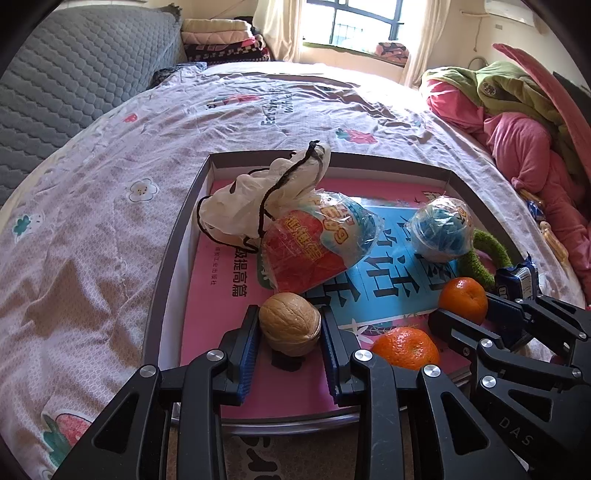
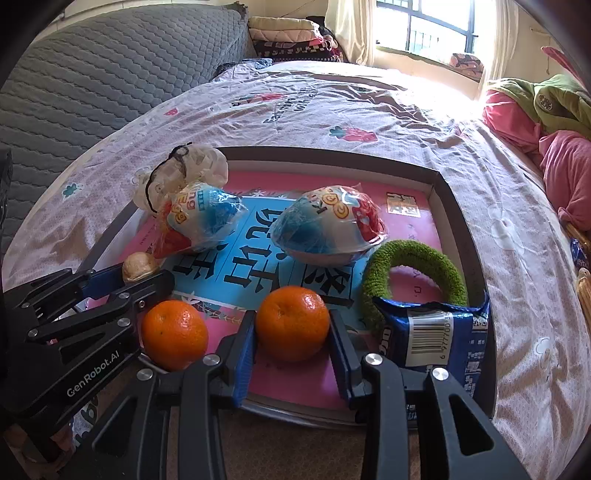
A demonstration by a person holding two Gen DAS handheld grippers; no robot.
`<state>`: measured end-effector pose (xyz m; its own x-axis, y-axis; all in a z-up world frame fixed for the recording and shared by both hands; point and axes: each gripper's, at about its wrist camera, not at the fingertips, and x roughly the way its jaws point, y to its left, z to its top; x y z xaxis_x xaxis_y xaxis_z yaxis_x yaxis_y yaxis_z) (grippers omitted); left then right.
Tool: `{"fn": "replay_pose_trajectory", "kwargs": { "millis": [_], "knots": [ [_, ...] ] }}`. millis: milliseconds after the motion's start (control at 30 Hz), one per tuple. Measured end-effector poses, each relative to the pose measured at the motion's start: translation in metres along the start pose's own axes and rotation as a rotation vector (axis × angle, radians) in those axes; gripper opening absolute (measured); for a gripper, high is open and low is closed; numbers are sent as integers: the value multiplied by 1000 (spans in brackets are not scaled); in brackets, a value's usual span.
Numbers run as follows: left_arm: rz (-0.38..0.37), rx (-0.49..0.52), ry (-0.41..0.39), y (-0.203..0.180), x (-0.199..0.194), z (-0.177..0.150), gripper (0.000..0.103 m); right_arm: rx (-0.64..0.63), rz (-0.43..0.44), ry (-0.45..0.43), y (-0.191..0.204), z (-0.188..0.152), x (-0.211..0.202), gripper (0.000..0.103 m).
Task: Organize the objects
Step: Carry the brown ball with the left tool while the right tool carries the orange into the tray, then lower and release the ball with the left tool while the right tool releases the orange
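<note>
Indoors, on a bed, left tongs clasp a walnut, right tongs a tangerine.

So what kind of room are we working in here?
Most likely a bedroom in a home. The tray sits on a bed covered with a strawberry-print sheet, there is a padded grey headboard to the left, and folded blankets are stacked beside a curtained window.

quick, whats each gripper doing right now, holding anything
Left gripper: closed on the walnut, held just above the tray.
Right gripper: closed on a tangerine; the second tangerine lies free.
</note>
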<state>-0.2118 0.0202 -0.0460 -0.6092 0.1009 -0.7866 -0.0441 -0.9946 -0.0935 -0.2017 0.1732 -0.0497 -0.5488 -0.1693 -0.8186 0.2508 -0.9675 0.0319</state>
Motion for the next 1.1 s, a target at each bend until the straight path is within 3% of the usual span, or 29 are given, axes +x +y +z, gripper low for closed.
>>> {"fn": "replay_pose_trajectory", "kwargs": {
  "millis": [400,567,733,1100],
  "knots": [
    [23,-5,6,3,2,3,32,3,-5,4,-1,0,0,38],
    [7,0,19,4,2,5,38,0,-13,9,0,0,1,38],
    [3,21,29,1,2,4,53,-6,-24,11,1,1,1,38],
    [17,-11,45,13,2,7,54,-4,-31,4,0,5,-2,38]
  ]
}}
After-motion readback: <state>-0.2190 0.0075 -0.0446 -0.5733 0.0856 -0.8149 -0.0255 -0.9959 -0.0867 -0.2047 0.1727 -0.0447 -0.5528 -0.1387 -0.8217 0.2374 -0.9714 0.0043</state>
